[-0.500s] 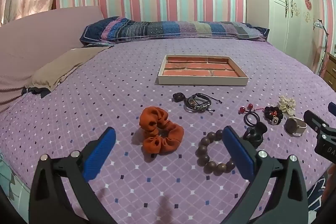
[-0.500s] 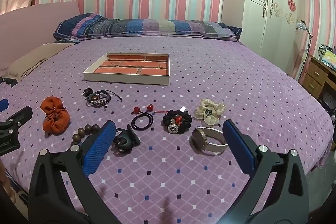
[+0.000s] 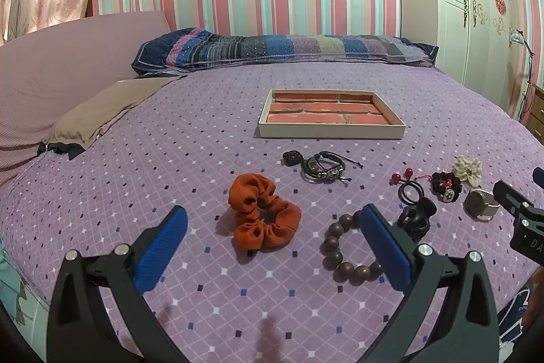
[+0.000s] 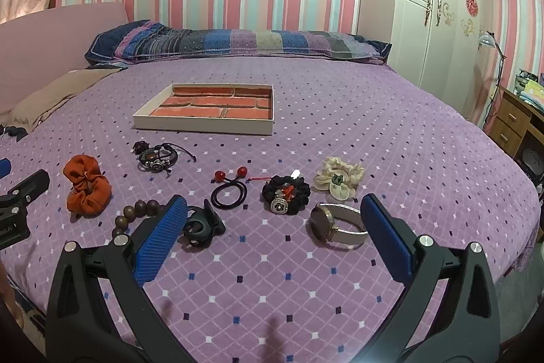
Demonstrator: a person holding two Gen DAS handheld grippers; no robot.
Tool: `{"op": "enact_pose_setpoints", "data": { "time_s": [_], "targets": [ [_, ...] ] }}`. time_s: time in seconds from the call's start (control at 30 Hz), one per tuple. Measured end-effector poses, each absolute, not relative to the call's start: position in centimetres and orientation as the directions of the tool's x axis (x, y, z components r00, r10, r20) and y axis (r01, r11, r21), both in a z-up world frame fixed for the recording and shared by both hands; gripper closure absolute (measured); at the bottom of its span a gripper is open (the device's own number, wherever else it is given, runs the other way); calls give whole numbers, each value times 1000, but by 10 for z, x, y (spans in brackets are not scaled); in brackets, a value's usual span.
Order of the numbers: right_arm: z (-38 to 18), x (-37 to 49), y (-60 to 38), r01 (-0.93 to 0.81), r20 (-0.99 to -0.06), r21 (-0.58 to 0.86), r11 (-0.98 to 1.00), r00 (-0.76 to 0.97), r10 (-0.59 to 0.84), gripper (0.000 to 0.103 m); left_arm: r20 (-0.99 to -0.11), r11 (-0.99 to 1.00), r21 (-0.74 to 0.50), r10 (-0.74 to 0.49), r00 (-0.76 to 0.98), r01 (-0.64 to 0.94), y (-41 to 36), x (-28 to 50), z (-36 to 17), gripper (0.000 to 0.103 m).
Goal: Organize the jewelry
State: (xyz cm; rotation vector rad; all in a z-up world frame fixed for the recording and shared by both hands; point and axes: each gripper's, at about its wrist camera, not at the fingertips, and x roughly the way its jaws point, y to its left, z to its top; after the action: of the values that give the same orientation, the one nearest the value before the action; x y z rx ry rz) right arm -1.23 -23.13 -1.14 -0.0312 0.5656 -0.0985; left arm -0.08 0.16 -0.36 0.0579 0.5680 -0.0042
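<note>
Jewelry lies in a loose row on a purple bedspread. An orange scrunchie [image 3: 263, 216] [image 4: 86, 189] sits just ahead of my open left gripper [image 3: 272, 218]. A brown bead bracelet [image 3: 346, 247] [image 4: 136, 213] lies by its right finger. Further right are a black claw clip [image 3: 416, 218] [image 4: 200, 223], a black hair tie with red balls [image 4: 228, 191], a black scrunchie [image 4: 286, 194], a cream scrunchie [image 4: 338, 179] and a watch [image 4: 335, 225]. A dark leather bracelet [image 3: 323, 167] [image 4: 158, 155] lies farther back. My right gripper [image 4: 272, 216] is open above the watch and clip, holding nothing.
A shallow cream tray with a brick-pattern floor [image 3: 331, 130] [image 4: 204, 126] stands mid-bed, behind the jewelry. A striped pillow [image 3: 282, 51] lies at the headboard, a brown cloth [image 3: 102, 111] at the left. A wardrobe [image 4: 438, 22] and a wooden desk [image 4: 513, 125] stand to the right.
</note>
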Motion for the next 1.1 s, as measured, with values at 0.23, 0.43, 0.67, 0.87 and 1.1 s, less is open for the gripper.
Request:
{"op": "enact_pose_setpoints", "data": {
  "time_s": [0.23,0.43,0.67,0.87,1.1],
  "targets": [
    [-12,-12,-230,83,-531,-60,995,841,-102,4,-541,999,51,16,841,14,1,2,-4,4],
    [-12,-13,-229,81,-531,-59,995,841,-100,4,-542,999,52,20,840,10,3,2,-4,4],
    [-11,-13,-229,82,-529,-63,995,842,-103,4,-541,999,53,19,841,12,3,2,-4,4],
    [-11,-13,-228,82,-531,-69,994,841,-106,4,-541,999,52,19,841,11,3,2,-4,4],
    [-11,-12,-227,82,-530,-78,994,841,-111,4,-539,999,53,22,842,8,3,1,-5,4]
  ]
}}
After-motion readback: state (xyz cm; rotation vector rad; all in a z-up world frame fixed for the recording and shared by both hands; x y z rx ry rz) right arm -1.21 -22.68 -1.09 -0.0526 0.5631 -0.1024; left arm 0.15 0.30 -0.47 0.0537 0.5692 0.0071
